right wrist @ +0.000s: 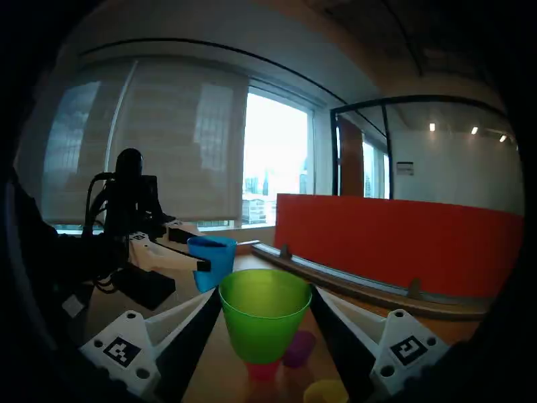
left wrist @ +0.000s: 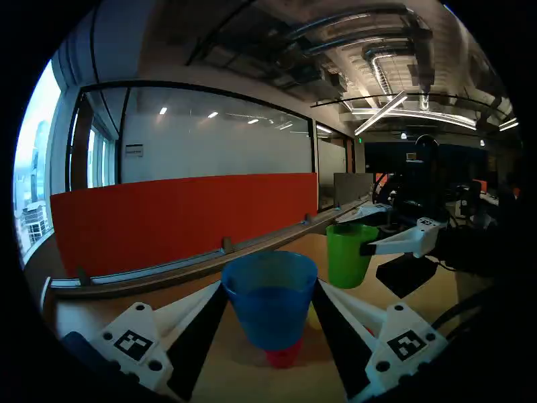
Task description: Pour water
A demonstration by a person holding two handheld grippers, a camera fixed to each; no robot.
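Blue translucent plastic cup (left wrist: pixel 270 302) is standing upright, clamped in left gripper (left wrist: pixel 270 287) over tan wooden tabletop (left wrist: pixel 231 376); right gripper (right wrist: pixel 265 295) is clasping green plastic cup (right wrist: pixel 264 322). Orange partition (left wrist: pixel 181 215) is bordering the tabletop.

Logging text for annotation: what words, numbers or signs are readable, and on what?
Nothing legible.
The white notice on the glass wall: too small to read.
The black-and-white square marker on the left hand-held gripper holding the blue plastic cup: pattern, no words.
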